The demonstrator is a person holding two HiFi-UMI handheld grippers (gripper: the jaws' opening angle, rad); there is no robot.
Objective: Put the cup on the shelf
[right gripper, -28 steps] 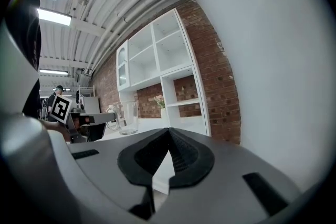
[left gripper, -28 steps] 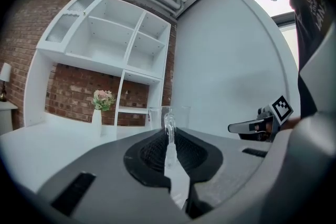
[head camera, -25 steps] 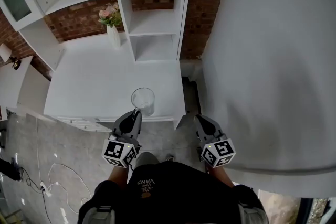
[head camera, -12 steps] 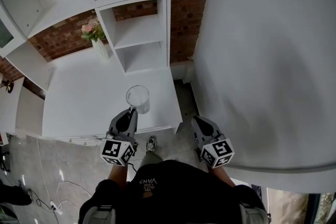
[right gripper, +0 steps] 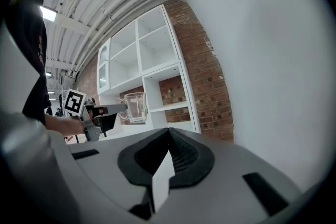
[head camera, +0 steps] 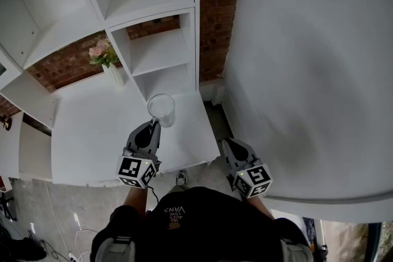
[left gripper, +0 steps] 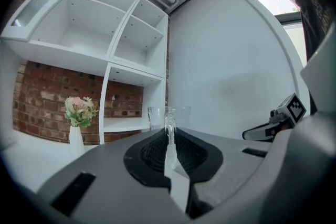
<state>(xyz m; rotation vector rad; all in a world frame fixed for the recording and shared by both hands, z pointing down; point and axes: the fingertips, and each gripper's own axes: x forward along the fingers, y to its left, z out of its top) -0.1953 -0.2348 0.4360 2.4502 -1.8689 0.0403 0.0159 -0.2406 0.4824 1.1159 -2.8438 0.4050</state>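
Clamping the cup [head camera: 161, 108] by its handle, your left gripper [head camera: 153, 124] holds it above the counter [head camera: 92, 126], with the glass at 12 o'clock from the jaws. The shelf [head camera: 163, 49] lies at 12 o'clock beyond the cup, and the vase [head camera: 113, 73] at 10 o'clock. Your right gripper [head camera: 226, 143] hangs at 4 o'clock, off the counter's edge, jaws together with nothing between them.
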